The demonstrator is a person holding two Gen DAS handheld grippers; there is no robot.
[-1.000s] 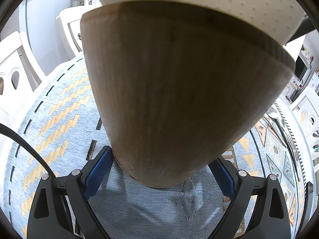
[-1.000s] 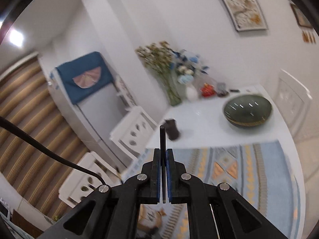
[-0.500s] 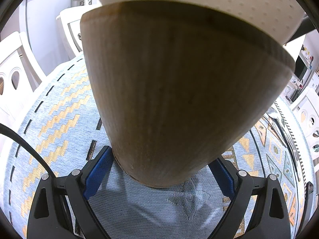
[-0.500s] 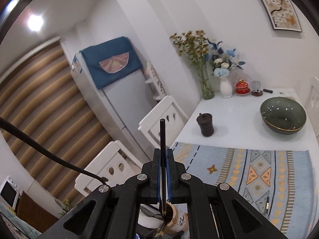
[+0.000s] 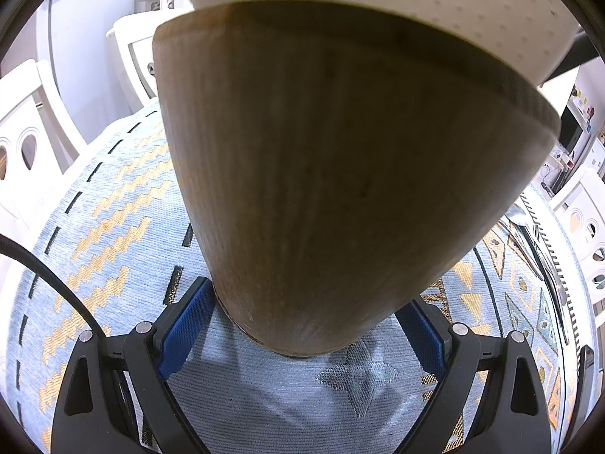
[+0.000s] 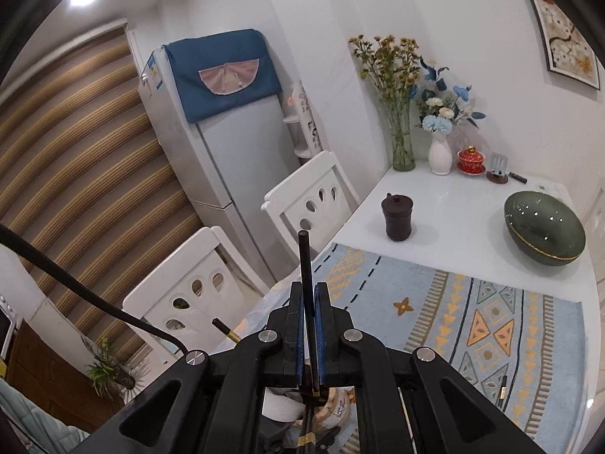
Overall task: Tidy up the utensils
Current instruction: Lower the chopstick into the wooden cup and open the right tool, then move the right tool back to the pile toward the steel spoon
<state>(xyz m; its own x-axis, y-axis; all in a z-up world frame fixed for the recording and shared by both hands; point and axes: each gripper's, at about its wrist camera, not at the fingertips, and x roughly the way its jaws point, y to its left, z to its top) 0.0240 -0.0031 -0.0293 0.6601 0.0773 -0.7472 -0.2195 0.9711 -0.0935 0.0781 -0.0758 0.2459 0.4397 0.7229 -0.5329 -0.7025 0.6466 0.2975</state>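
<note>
My left gripper (image 5: 302, 325) is shut on a utensil holder (image 5: 321, 174) with a wooden lower part and a white dotted top. Its blue pads (image 5: 185, 325) press the holder's base, which stands on the blue patterned mat (image 5: 113, 234). In the right wrist view my right gripper (image 6: 310, 302) is shut on a black chopstick (image 6: 304, 257), held upright. Its gold-banded lower end hangs over the holder (image 6: 338, 403), seen small below the fingers. A second dark stick with a gold tip (image 6: 223, 330) pokes out to the left.
A dark green bowl (image 6: 544, 229), a dark lidded jar (image 6: 396, 217) and flower vases (image 6: 440, 155) stand on the white table beyond the mat. White chairs (image 6: 302, 204) line the table's left side. Metal utensils (image 5: 529, 238) lie on the mat right of the holder.
The right gripper has swung and rolled with the chopstick, and the holder has come into view beneath it. The left gripper and the holder have not moved.
</note>
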